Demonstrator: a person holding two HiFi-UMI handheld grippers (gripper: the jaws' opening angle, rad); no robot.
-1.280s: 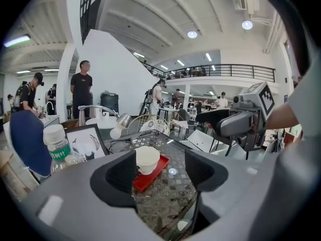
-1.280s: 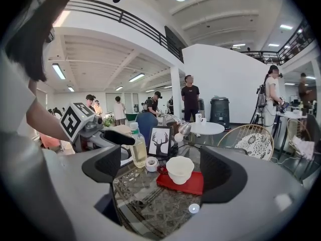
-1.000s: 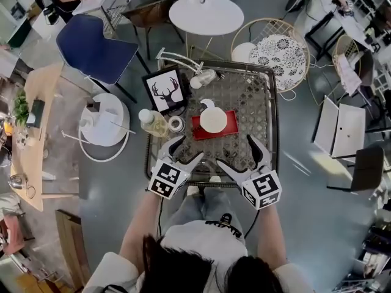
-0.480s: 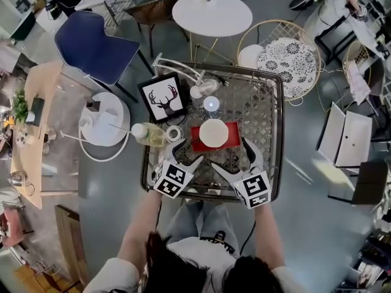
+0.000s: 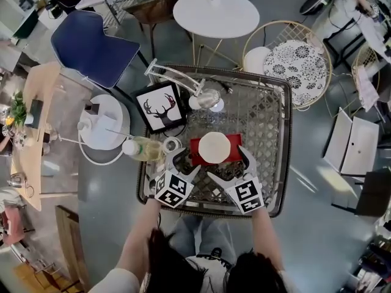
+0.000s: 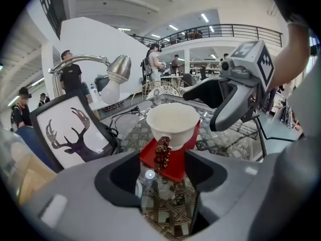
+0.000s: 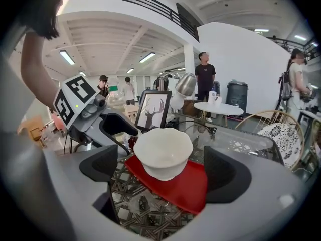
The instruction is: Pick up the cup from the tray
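A white cup with a scalloped rim stands on a small red tray in the middle of the glass-topped rattan table. My left gripper is open at the tray's near left corner. In the left gripper view the cup stands just ahead of the gap, a dark red knobbly piece on its near side. My right gripper is open at the tray's near right; its jaws have just been opening wider. In the right gripper view the cup sits ahead between the pads, untouched.
A framed deer picture and a desk lamp stand at the table's far left. A bottle and a roll of tape lie left of the tray. A blue chair, round white table and wicker chair surround the table.
Both grippers have come down and forward from the table's near edge to the tray's near corners. The cup and tray have not moved.
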